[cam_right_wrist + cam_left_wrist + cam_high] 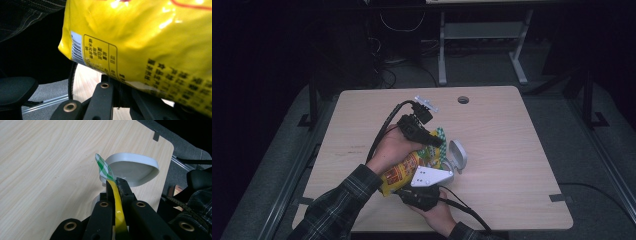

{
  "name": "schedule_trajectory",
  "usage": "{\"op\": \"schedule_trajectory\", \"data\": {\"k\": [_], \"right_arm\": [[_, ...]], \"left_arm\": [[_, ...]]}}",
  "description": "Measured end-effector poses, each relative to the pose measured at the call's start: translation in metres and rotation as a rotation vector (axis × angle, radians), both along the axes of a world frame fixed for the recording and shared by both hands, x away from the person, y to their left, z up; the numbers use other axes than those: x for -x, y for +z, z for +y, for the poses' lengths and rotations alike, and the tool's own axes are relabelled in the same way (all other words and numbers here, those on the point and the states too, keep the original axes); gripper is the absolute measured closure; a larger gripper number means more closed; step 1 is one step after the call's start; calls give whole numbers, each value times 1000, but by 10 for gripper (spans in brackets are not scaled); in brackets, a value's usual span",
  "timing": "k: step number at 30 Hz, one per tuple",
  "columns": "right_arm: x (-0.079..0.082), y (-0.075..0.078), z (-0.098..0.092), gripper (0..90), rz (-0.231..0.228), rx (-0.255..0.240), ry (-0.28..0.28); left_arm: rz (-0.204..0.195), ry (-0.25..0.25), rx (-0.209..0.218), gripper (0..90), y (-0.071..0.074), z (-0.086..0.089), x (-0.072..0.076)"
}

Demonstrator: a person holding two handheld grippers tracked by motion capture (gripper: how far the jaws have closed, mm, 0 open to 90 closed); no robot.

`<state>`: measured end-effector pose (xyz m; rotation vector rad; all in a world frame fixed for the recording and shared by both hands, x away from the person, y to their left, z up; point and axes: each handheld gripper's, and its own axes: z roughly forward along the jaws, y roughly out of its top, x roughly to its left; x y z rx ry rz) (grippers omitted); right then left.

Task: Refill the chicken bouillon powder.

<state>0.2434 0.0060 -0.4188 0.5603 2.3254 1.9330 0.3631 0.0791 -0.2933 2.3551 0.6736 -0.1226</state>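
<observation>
yellow snack bag is held up off the wooden table between both grippers, over the near-middle of the table. left gripper comes in from the left in the high view, its jaws clamped shut on the bag's top edge; in the left gripper view the thin yellow film runs straight up between the two black jaws, with the green-and-white checked corner of the bag sticking out past the tips. right gripper sits at the near side of the table, below the bag in the high view, grey three-cornered plate on top, held in the person's right hand. in the right gripper view the bag's back side, with barcode and black print, hangs right over the jaws and covers their tips; jaws are closed on the bag's lower seam, the exact pinch point is hidden by the film. the person's left hand wraps the left gripper body, plaid sleeve comes in from the bottom left. white container with open flip lid stands on the table just right of the bag, near the left gripper's tips; in the left gripper view the lid's hollow inner side faces the camera, just behind the jaw tips. can't tell if the bag touches the container. cable hole near the table's far edge.
</observation>
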Motion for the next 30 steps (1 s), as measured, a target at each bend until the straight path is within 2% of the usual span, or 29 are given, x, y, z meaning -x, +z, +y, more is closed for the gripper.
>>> {"op": "schedule_trajectory", "data": {"k": [30], "right_arm": [[0, 1, 0, 900, 0, -4, 2]], "left_arm": [[14, 3, -17, 899, 0, -2, -3]]}}
